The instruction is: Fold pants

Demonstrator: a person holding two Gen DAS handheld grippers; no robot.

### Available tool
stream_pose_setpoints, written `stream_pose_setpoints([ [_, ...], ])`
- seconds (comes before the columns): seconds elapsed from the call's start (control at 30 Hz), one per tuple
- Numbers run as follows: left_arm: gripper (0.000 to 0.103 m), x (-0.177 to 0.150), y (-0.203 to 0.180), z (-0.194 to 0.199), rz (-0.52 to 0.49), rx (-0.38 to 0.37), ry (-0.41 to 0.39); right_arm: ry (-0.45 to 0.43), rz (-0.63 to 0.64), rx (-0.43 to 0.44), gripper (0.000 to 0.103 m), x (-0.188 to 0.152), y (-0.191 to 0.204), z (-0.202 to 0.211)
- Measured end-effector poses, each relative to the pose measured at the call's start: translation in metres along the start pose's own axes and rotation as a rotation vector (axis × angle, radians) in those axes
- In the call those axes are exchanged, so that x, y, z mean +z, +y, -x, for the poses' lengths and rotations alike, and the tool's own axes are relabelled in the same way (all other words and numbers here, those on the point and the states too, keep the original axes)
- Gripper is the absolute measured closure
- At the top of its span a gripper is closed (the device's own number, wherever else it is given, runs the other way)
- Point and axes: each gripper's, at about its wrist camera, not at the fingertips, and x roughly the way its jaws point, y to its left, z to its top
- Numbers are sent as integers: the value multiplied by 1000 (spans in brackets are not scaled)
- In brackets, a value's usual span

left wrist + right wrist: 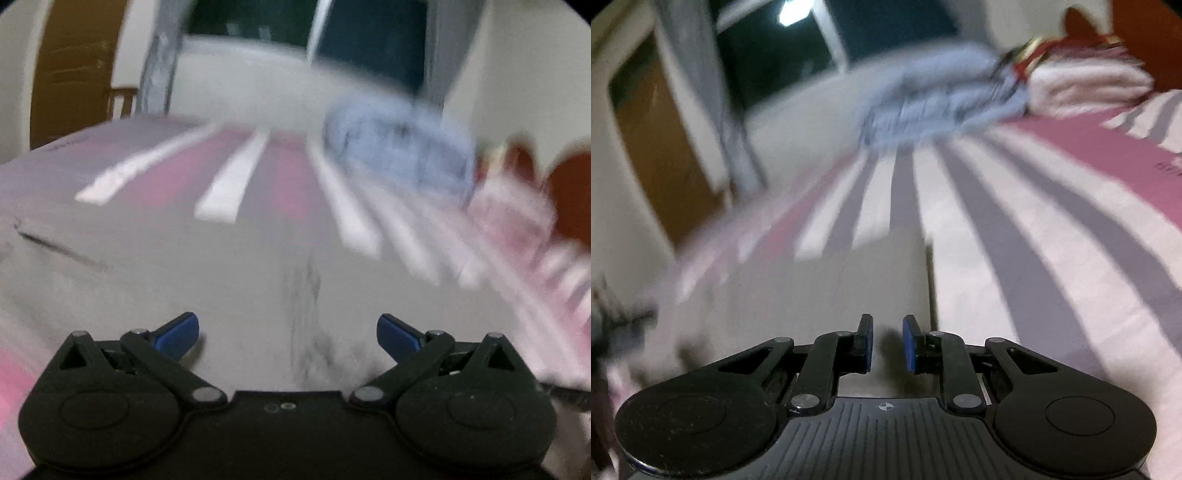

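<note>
Striped bedspread across most of both views, pink, white and grey bands running from the lower frame toward the upper centre; pale wall, dark window and brown door along the top, all smeared by blur. Light grey pants spread flat on the bedspread in the lower middle of both views, long axis pointing away up the frame, straight edge down the right-wrist view's centre. Crumpled blue garment beyond, upper centre-right; stacked whitish folded linens just right of it; reddish-brown headboard at the upper right corner. Left gripper spread wide above the pants, nothing between the pads. Right gripper narrowed to a slim gap, nothing visibly clamped inside.
</note>
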Motion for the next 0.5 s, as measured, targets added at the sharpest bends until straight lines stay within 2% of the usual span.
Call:
stream_pose_setpoints([
  [0.03,9,-9,-2,-7,-35,22,23,-10,13,6,84,0,-3,0],
  [0.07,8,-12,-1,-4,-34,15,2,-17,0,12,83,4,-7,3],
  [0.13,8,-11,6,5,-2,17,-31,-88,-43,60,84,15,-17,10],
  [0.2,7,-5,10,10,8,63,-95,-113,-45,59,84,33,-21,3],
  [0.23,6,-1,11,8,3,66,-98,-115,-46,60,84,42,-23,-4],
  [0.37,6,9,9,-17,-20,58,-19,-127,-15,71,84,76,-17,-40],
  [0.43,6,12,11,-35,-22,63,37,-95,7,62,84,87,-18,-66],
  [0.5,6,8,14,-34,-14,50,10,30,-10,37,84,84,-25,-99],
])
